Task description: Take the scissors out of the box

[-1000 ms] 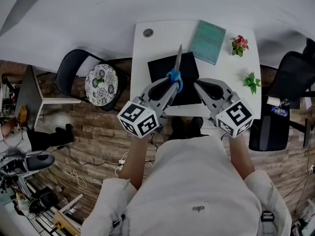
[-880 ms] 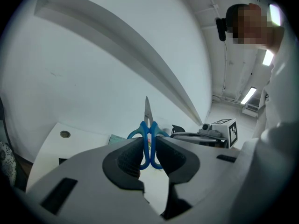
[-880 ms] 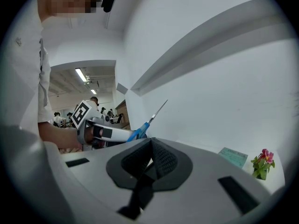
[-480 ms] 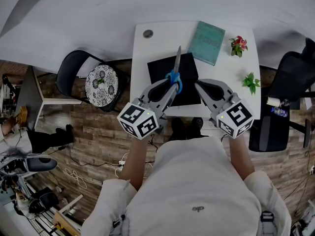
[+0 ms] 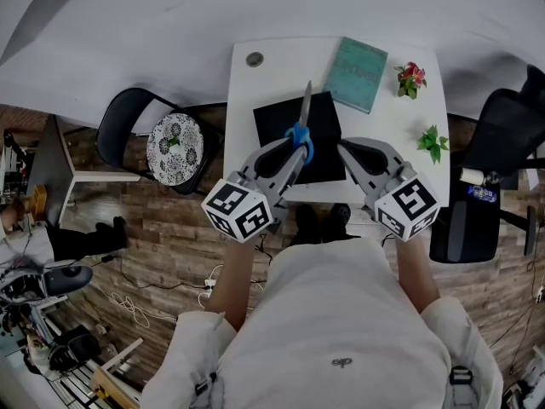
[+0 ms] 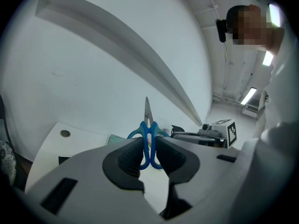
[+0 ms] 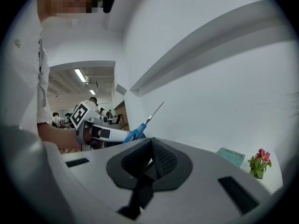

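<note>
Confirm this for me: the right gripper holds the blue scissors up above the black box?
Not quite. It is the left gripper that holds the blue scissors above the black box, as the left gripper view shows. The right gripper is shut on nothing.

Scissors [image 5: 302, 124] above the box [image 5: 274, 123]; book [image 5: 358, 61] behind it, flower sprig [image 5: 410, 77] and leafy sprig [image 5: 433, 141] right, chair [image 5: 128, 113] left.

The person wears a white shirt [image 5: 341, 331] with a small logo. The left tool [image 5: 297, 149] and right tool [image 5: 343, 148] are grey, bearing black-and-white marker cubes [image 5: 238, 208].
</note>
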### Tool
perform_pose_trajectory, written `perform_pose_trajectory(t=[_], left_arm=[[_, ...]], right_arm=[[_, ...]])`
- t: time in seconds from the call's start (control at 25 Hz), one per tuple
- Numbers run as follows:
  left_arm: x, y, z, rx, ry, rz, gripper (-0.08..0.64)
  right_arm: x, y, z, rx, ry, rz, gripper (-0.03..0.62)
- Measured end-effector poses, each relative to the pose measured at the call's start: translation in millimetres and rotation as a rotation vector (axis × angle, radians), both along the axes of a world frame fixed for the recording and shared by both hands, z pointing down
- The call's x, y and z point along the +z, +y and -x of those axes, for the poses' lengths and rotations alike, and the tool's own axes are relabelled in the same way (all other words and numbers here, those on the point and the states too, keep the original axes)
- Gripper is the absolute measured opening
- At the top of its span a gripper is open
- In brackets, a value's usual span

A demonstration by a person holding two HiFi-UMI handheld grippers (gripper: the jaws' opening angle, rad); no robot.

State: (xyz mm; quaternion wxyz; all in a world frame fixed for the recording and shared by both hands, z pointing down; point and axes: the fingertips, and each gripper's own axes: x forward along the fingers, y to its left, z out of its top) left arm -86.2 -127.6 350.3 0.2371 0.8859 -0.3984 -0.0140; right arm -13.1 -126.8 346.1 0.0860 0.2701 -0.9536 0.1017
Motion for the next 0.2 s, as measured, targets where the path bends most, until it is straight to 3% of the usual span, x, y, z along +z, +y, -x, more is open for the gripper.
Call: perform_pose_trajectory(t=[0.2], left_arm=[[0.7,-2.8,-2.0,0.002,0.002,-0.002,0.097]], right_arm=[[-0.3,-2.7,-2.4,0.003,-0.004,-0.005,0.006]])
